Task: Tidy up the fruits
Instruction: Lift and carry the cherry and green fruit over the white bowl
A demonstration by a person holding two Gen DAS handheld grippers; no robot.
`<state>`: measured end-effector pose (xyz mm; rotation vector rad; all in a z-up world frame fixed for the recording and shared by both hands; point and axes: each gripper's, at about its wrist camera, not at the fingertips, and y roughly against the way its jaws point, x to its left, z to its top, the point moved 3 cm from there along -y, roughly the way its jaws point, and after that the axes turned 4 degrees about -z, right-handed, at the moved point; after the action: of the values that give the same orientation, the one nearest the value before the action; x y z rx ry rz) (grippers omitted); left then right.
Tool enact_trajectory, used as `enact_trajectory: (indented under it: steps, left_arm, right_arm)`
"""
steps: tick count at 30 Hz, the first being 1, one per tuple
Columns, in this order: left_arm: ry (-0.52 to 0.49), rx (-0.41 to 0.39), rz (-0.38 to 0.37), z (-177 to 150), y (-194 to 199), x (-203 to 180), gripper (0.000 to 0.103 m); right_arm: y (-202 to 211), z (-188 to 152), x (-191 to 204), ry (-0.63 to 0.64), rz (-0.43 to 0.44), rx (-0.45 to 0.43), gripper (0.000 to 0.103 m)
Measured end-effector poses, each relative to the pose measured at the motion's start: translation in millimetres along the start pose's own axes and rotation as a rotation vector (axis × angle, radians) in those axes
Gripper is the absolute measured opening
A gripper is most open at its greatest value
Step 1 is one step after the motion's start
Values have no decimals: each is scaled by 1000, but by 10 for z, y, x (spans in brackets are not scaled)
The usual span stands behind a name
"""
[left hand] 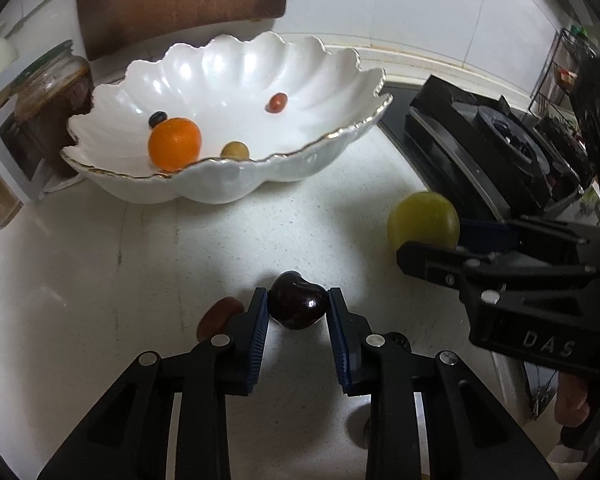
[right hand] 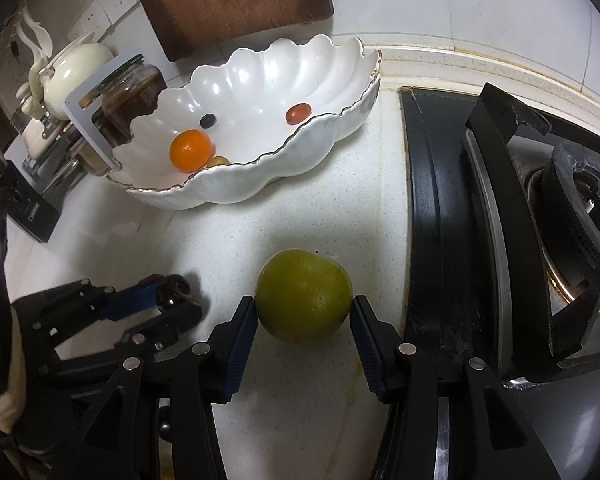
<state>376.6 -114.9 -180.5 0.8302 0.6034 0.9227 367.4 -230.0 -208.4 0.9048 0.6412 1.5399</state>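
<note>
both claws pinch fruit: left gripper holds the cherry, right gripper the plum. glossy skins could slip, rolling toward the stove, missing the far bowl.

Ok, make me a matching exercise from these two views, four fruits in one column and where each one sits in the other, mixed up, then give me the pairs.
Fruits:
1. orange
2. dark cherry
3. green fruit
4. small red fruit

Places:
A. on the counter between the right claw's fingers
B. in the bowl, alone on its right side
C. on the counter between the left claw's fingers
D. in the bowl, on its left side, by a small dark berry

Pairs: 1-D, 2-C, 3-A, 4-B
</note>
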Motion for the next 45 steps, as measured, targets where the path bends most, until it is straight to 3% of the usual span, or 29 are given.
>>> enact_trajectory:
  steps: [22, 45]
  left_arm:
    - [93, -89, 45, 41, 432, 10, 29]
    - [108, -287, 103, 459, 1081, 61, 29]
  right_arm:
    - [362, -30, 30, 24, 4, -100, 49]
    - [1087, 347, 203, 52, 3, -339, 49]
